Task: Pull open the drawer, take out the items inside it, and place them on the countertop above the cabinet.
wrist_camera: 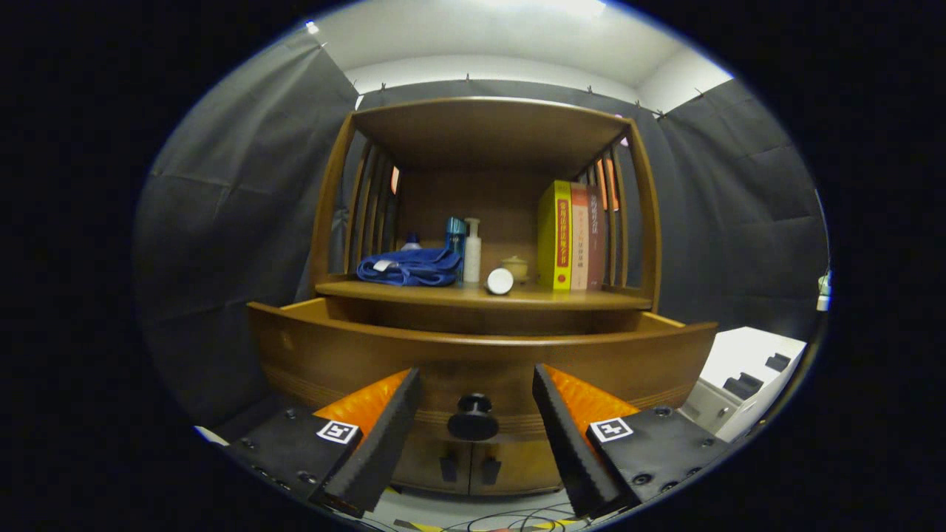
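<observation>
A: Where does the gripper sit?

B: In front of the cabinet, fingers spread wide with nothing between their pads. The drawer is pulled out toward the camera, and its black knob stands in the gap between the fingertips, apart from both.

A: What edges matter?

B: The drawer's curved front rim runs across just above the fingertips. Behind it, the countertop edge bows the same way, with a dark slot of open drawer between the two. Slatted side posts frame the shelf space left and right, and a top board closes it overhead.

A: Open room on the countertop?

B: Some at the front edge and between the items. A blue cloth lies on the left, a blue bottle and a white pump bottle stand beside it, a white round lid or jar lies near the front, a small yellowish pot sits behind that, and books stand upright on the right.

A: What is in the drawer?

B: I cannot tell; its front wall hides the inside. A small bottle cap pokes up behind the cloth, the rest covered.

A: Below?

B: Two small door pulls show under the knob, partly cut by the fingers. A white unit sits off to the right, and cables lie on the floor.
</observation>
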A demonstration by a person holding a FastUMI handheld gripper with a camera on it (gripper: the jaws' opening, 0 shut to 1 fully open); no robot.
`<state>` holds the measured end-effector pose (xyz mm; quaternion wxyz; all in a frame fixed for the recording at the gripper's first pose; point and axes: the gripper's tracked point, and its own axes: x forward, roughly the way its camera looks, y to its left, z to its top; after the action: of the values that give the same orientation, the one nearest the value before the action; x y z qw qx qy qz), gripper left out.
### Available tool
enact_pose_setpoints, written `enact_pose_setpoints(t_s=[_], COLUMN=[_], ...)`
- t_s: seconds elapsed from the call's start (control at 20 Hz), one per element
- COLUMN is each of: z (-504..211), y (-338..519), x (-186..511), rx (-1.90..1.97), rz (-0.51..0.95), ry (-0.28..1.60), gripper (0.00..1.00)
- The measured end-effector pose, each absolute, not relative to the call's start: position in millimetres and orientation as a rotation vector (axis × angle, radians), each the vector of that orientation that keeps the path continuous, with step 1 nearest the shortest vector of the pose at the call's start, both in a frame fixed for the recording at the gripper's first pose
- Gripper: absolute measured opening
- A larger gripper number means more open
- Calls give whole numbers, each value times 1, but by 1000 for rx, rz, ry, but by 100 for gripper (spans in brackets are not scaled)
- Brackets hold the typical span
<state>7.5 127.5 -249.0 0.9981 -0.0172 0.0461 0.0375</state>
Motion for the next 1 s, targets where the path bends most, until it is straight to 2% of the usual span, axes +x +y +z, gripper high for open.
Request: enact_pose_setpoints(t_s=[0.35,0.65,1.0], z=[-267,-259,-262], y=[128,130,132], x=[32,46,97], rx=[-29,-50,-57], rz=[12,32,30], ry=[116,108,156], gripper=[98,97,98])
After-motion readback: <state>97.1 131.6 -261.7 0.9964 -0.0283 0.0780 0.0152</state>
